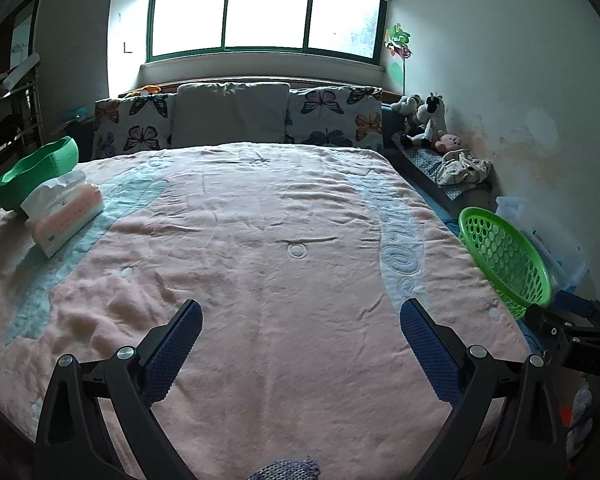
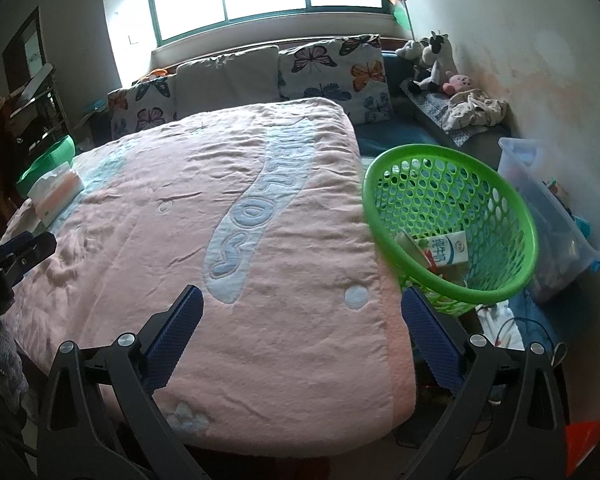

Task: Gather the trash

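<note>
Pink blanket (image 2: pixel 260 208) w/ pale blue lettering spread over whole bed, wrinkled, nothing loose on its middle. Butterfly pillows (image 1: pixel 332 116) and a plain grey one against headboard under bright window (image 1: pixel 266 20). Clear plastic bin (image 2: pixel 556 216) on floor by rt wall. Green mesh basket (image 2: pixel 452 216) tilted at bed's rt edge, touching blanket edge, rim facing cam. Green bowl-shaped tub (image 1: pixel 40 168) at far left corner of bed, tissue pack (image 1: pixel 64 216) just in front of it, touching or nearly. Stuffed toys (image 1: pixel 424 120) piled at far rt corner by wall. Left gripper (image 1: pixel 300 344) wide open, empty, above blanket's near half; basket well off to its rt. Right gripper (image 2: pixel 302 332) also wide open, empty, over near rt part of blanket, its rt finger (image 2: pixel 428 336) just below basket rim in view. Milk carton (image 2: pixel 448 252) lying inside basket on low side, w/ other small trash beside it, too jumbled to ID; carton up and rt of rt claw, apart from it.
</note>
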`<state>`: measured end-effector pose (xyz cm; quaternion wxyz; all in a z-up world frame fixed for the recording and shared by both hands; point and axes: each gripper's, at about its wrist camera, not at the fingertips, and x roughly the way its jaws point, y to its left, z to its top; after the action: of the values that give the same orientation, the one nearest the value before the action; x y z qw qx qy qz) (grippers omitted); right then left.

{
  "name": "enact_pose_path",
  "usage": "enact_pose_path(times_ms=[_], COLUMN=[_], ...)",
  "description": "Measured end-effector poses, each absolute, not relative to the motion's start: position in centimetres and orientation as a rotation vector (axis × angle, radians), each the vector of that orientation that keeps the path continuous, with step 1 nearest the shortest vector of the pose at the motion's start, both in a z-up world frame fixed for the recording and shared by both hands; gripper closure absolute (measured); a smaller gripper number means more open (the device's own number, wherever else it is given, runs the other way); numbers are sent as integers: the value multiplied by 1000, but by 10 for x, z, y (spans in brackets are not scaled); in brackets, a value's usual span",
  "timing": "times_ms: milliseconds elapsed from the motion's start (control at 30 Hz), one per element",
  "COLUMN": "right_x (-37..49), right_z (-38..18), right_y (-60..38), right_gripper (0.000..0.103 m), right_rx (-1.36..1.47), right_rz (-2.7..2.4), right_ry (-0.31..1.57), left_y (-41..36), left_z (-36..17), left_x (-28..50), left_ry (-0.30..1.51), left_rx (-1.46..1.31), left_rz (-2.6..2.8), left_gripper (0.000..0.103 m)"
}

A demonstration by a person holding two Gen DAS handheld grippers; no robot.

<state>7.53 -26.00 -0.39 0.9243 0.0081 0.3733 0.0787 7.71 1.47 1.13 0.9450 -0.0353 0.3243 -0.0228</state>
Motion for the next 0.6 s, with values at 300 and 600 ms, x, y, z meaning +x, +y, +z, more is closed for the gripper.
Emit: enact_pose_path(times_ms=[300,600], right_x=[76,76], right_z=[-4,-5], right_y=[-258,-255], right_gripper=[5,5], right_rx=[11,8], right_rz=[165,170], right_ry=[768,771], left_y=[18,19], left_z=[11,10], left_x=[72,71], left_ry=[657,661], left_rx=[-73,-59], left_rz=[-32,-27], left_gripper=[7,7])
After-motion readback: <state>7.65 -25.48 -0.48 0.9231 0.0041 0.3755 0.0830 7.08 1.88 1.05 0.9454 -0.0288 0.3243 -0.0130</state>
